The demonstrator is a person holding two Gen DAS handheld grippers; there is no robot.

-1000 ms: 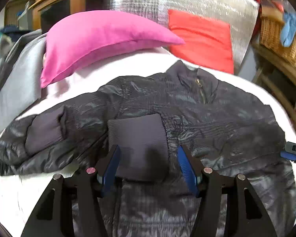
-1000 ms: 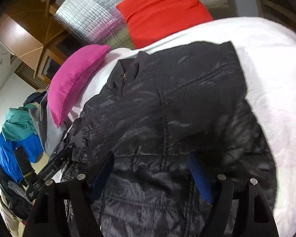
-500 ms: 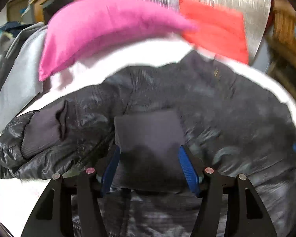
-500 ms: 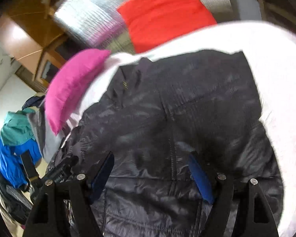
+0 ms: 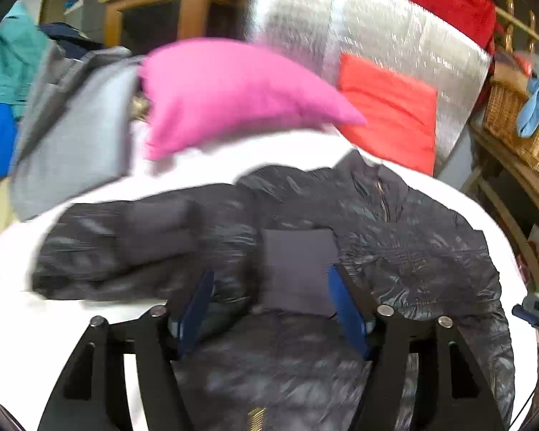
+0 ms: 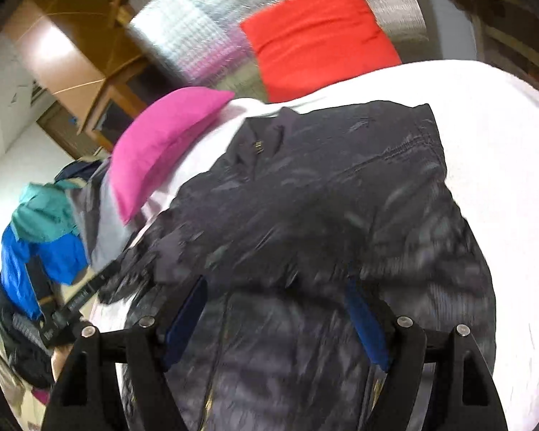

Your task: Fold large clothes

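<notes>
The black puffer jacket (image 5: 395,251) lies face up on the white bed (image 5: 212,168), collar toward the pink pillow (image 5: 233,93) and the red cushion (image 5: 388,107), with one sleeve brought across so its knit cuff (image 5: 298,269) rests flat on the chest, while the other sleeve (image 5: 133,244) sprawls out sideways toward the bed's edge. From where I stand, the left gripper (image 5: 273,309) hangs above the folded cuff with its jaws apart; they have just been opening further, and the cuff lies between the blue pads with nothing pinched, the right pad close beside its edge. The right gripper (image 6: 276,319) hovers over the lower body of the jacket, jaws wide and empty too, nothing but shiny quilting beneath them. I'd reckon one sleeve fold is laid and the outstretched sleeve is next. To do that well, I'd say take it near the cuff rather than mid-arm, since this slippery, puffy fabric will slide and spring back if only a thin fold is caught. Carry it across to lie level with the first cuff, and let the other jaws press the shoulder so the body doesn't drag across the bed. Both views are smeared by motion, so I can't tell how flat the hem lies; it's worth checking before folding the body upward.
</notes>
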